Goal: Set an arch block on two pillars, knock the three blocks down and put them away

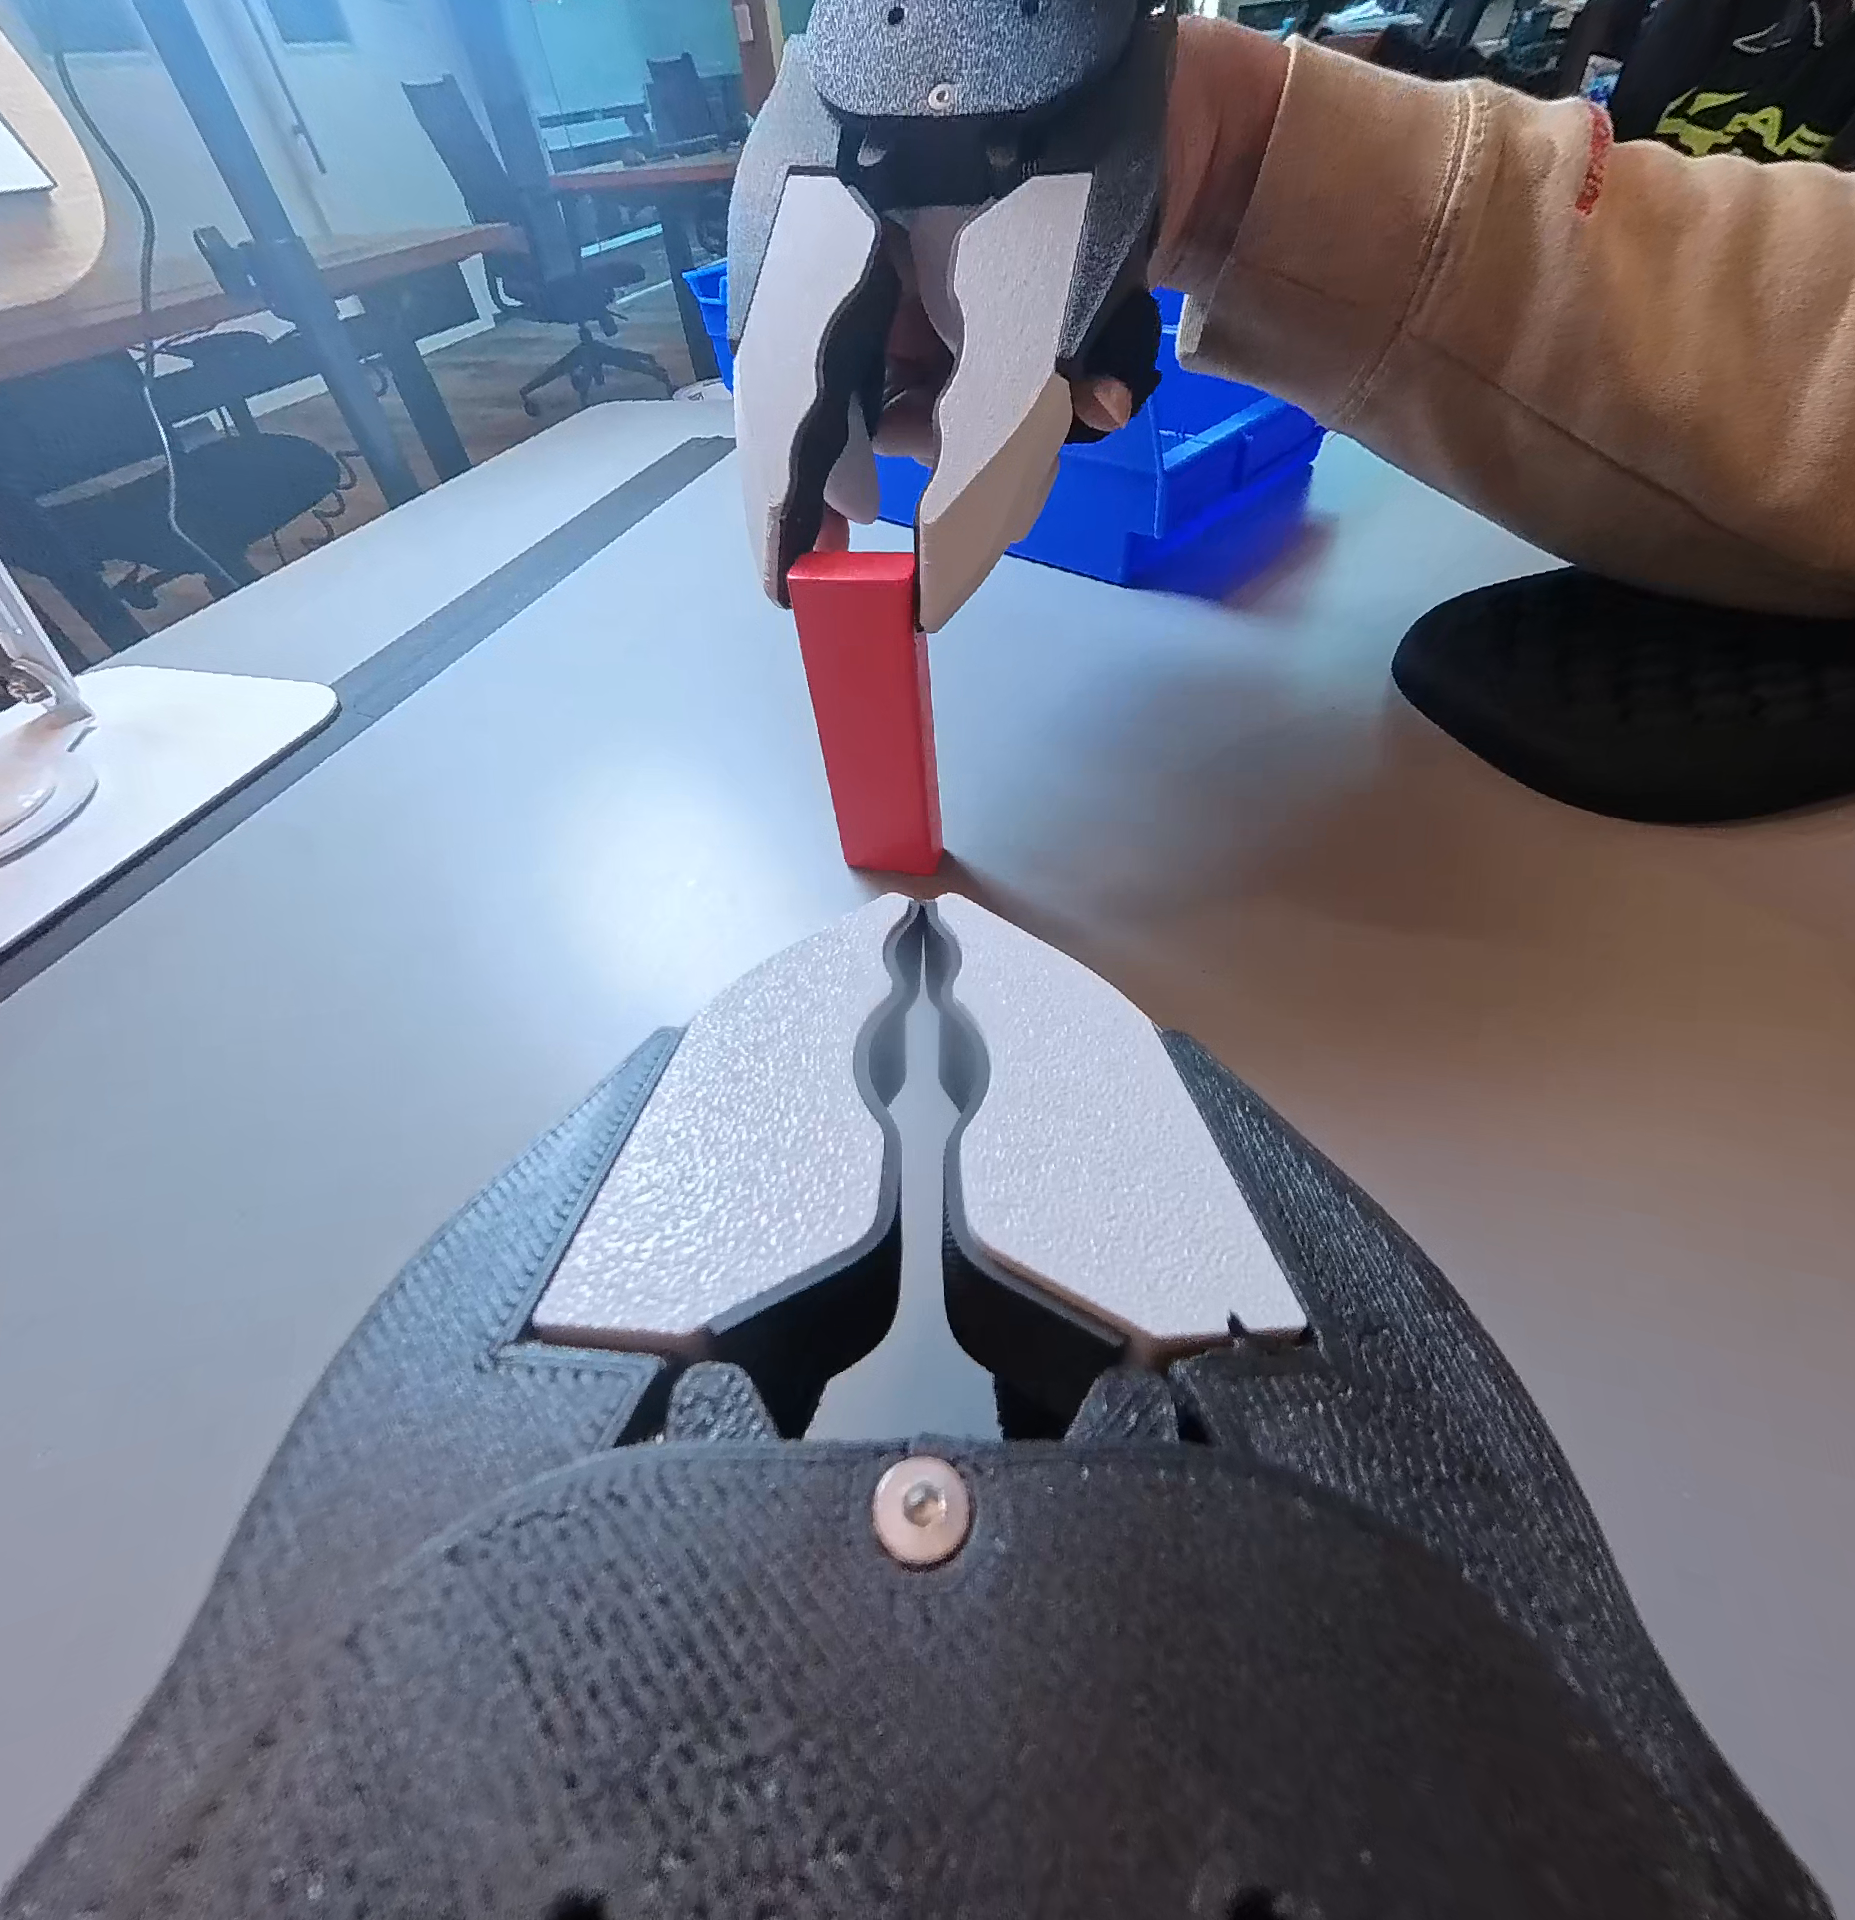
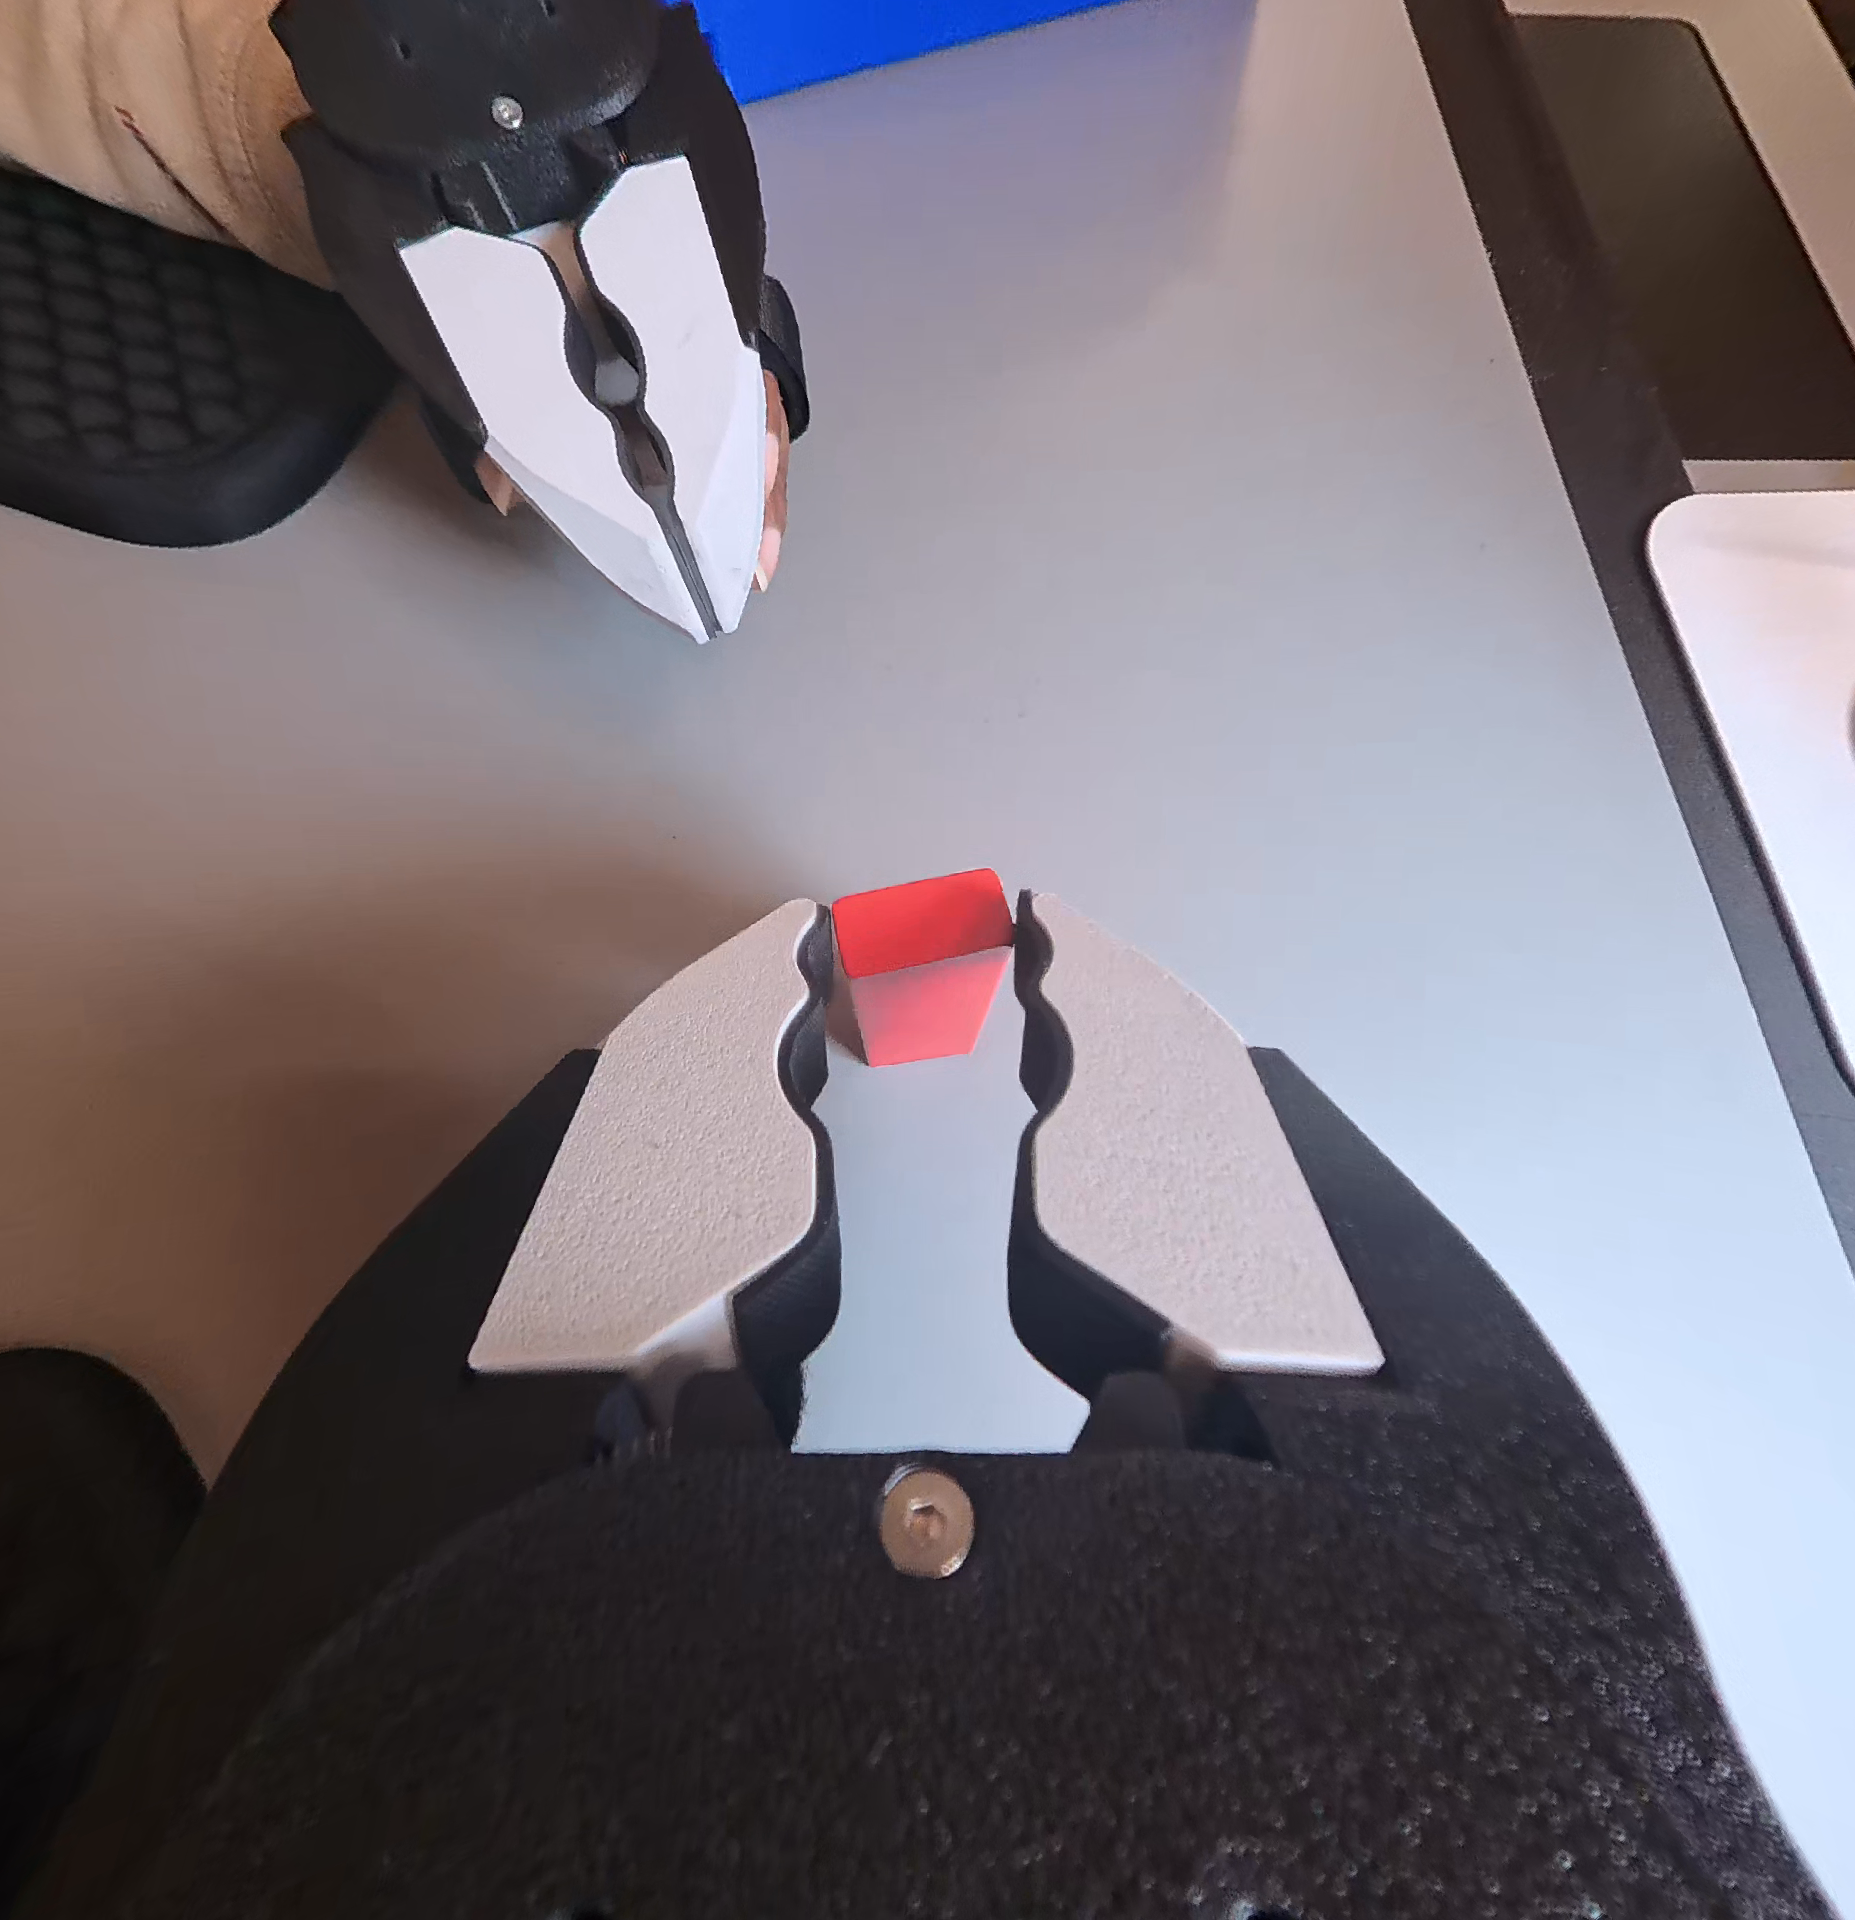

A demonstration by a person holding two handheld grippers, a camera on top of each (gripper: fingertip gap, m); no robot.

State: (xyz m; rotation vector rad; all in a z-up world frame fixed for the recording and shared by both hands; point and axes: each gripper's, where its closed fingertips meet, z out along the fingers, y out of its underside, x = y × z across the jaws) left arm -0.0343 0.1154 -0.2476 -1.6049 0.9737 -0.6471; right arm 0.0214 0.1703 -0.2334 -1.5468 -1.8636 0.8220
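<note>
Resting low over the grey worktop [image 1: 403, 1039], the left claw [image 1: 921, 906] is seen with its fingers pressed together on nothing, its tips just short of the base of the red pillar block [image 1: 881, 717]. That block is stood upright on the worktop and is pinched at its top end by the right claw [image 2: 921, 914], reaching down from above. A blue bin [image 1: 1203, 499] is seen behind the right claw.
</note>
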